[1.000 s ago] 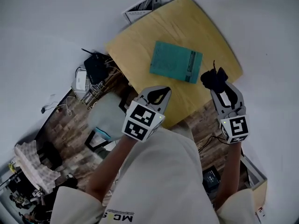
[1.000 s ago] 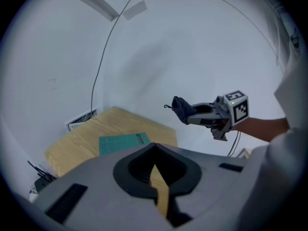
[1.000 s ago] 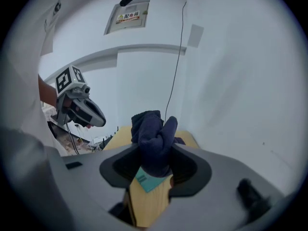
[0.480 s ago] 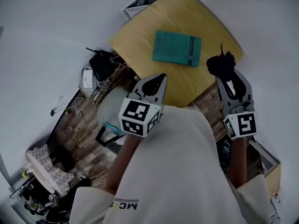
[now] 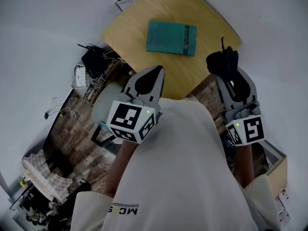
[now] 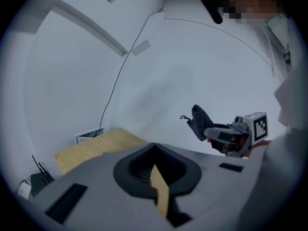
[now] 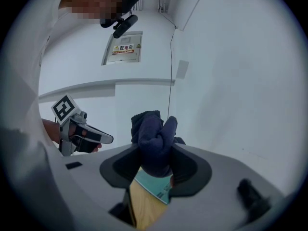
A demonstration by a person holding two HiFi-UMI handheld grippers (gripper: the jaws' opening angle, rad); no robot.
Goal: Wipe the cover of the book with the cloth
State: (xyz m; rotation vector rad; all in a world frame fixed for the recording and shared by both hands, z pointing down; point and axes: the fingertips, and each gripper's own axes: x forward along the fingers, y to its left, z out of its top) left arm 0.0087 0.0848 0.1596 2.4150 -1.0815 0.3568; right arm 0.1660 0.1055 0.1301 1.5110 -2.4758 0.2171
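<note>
The right gripper jaws clamp the dark cloth, while the left gripper jaws meet empty at 7 o'clock of the teal book, which, unpinned, may slide when wiped.

The person wears a cream short-sleeved top with dark lettering on its front. The left gripper and right gripper are grey with black jaw linings. Each ends in a white cube bearing black square markers, with a small green light at the cube's upper edge.
</note>
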